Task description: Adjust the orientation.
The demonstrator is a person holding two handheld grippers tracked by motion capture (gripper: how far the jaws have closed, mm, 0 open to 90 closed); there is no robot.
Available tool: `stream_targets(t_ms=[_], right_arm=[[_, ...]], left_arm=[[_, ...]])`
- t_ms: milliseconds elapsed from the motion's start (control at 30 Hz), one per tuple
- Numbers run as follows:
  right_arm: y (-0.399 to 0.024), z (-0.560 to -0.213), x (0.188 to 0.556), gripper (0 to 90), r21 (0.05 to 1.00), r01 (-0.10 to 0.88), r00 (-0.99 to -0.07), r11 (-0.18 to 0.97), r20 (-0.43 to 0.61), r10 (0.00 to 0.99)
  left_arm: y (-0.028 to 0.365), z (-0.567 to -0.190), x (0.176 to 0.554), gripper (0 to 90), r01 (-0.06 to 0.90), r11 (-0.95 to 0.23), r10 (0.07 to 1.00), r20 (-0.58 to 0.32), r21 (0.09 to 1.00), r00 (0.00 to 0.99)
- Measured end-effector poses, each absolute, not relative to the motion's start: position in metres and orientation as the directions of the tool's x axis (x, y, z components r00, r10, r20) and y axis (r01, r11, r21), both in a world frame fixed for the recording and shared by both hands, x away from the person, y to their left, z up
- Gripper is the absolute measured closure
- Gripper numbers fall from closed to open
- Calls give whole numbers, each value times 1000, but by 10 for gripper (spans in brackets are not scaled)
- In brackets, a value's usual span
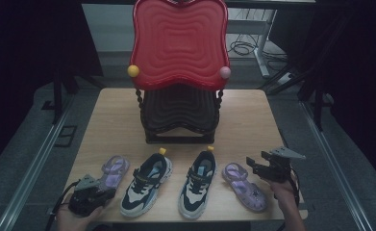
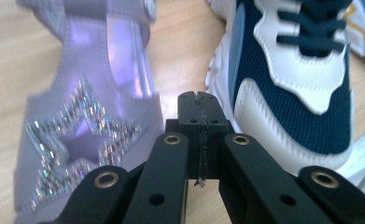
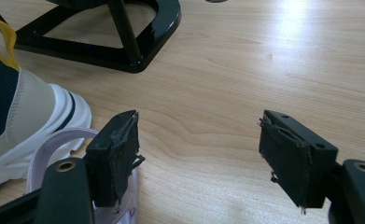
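Overhead, a pale wooden table (image 1: 113,120) holds a row of four children's shoes along its near edge, toes pointing toward the person. From the person's left to right they are a purple sandal (image 1: 112,171), a navy and white sneaker (image 1: 146,189), a second matching sneaker (image 1: 197,183), and a second purple sandal (image 1: 243,185). Behind them, at the middle of the table, stands a black shoe rack (image 1: 178,118) with a red, ripple-patterned top tray (image 1: 178,41) and a yellow ball and a pink ball at its front corners. The left gripper (image 1: 96,191) sits at the near left corner, held in a hand; its own view shows its two black jaws pressed fully together with nothing between them, their tips poised between the glittery star of the left sandal (image 2: 84,116) and the sneaker (image 2: 292,93) beside it. The right gripper (image 1: 255,166) is held just beside the right sandal; its own view shows its jaws spread wide apart and empty above bare wood, with the sandal's strap (image 3: 66,140) by one jaw.
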State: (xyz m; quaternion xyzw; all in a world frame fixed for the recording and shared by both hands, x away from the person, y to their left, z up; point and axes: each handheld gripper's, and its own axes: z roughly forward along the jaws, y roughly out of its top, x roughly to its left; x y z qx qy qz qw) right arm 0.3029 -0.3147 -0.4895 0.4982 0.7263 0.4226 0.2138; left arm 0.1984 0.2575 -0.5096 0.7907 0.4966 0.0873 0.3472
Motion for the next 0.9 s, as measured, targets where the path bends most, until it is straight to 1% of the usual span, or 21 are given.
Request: stream_targets(t_ms=[233, 500, 700, 900], right_arm=[[-315, -491, 303, 287, 823, 548, -409, 150, 107, 906], [-313, -492, 302, 286, 821, 549, -414, 157, 104, 905], [-313, -492, 302, 285, 819, 551, -413, 160, 100, 905], [-313, -492, 302, 285, 819, 550, -413, 161, 99, 905]], left_arm=[[263, -520, 190, 900, 745, -239, 862, -216, 623, 458], [264, -521, 187, 900, 748, -255, 882, -170, 612, 440], [269, -520, 187, 900, 753, -238, 887, -178, 613, 426], [272, -519, 188, 900, 754, -247, 888, -170, 609, 428]])
